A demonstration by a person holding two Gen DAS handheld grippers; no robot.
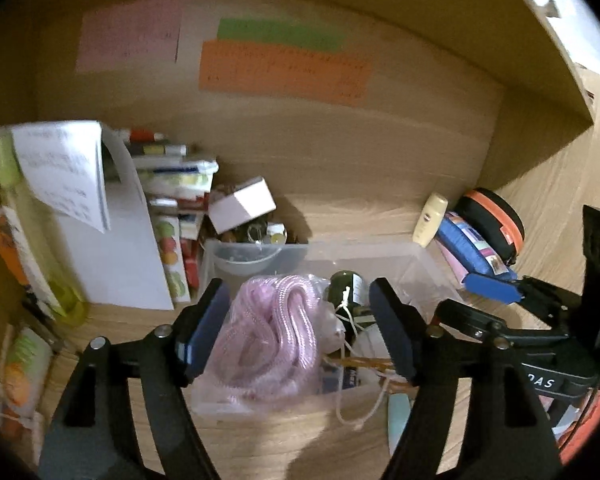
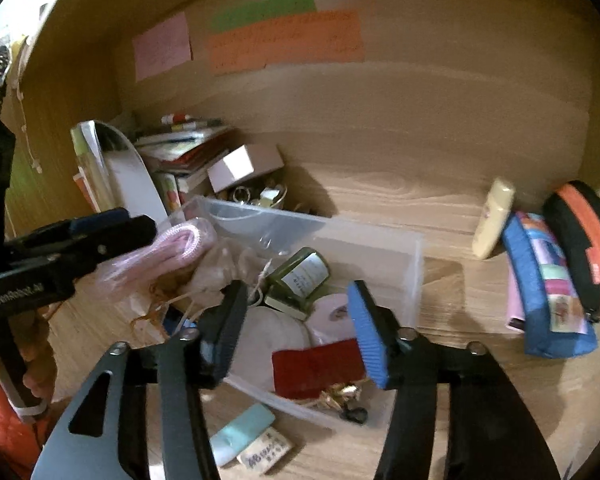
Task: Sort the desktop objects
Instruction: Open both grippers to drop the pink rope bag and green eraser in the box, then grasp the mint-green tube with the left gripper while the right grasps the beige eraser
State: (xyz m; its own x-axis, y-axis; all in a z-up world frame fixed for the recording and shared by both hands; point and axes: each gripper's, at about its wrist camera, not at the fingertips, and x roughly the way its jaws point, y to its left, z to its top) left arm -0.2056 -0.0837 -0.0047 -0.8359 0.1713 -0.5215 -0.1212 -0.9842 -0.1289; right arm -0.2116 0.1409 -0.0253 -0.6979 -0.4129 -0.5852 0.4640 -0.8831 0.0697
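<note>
Both tongs stand apart, gripping nothing: left gripper [image 1: 300, 328] straddles the bagged pink rope [image 1: 272, 336], right gripper [image 2: 296, 328] hangs over the clear bin [image 2: 416, 276]. Coiled rope lies inside the bin's left end, no clear long axis. Cream tube [image 2: 492, 220] and blue pouch [image 2: 548, 292], right of the bin, seem unsorted.

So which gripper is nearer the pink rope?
Left. The left gripper straddles the pink rope in the clear bin, jaws open. The right gripper sits further along, over the red pouch.
</note>
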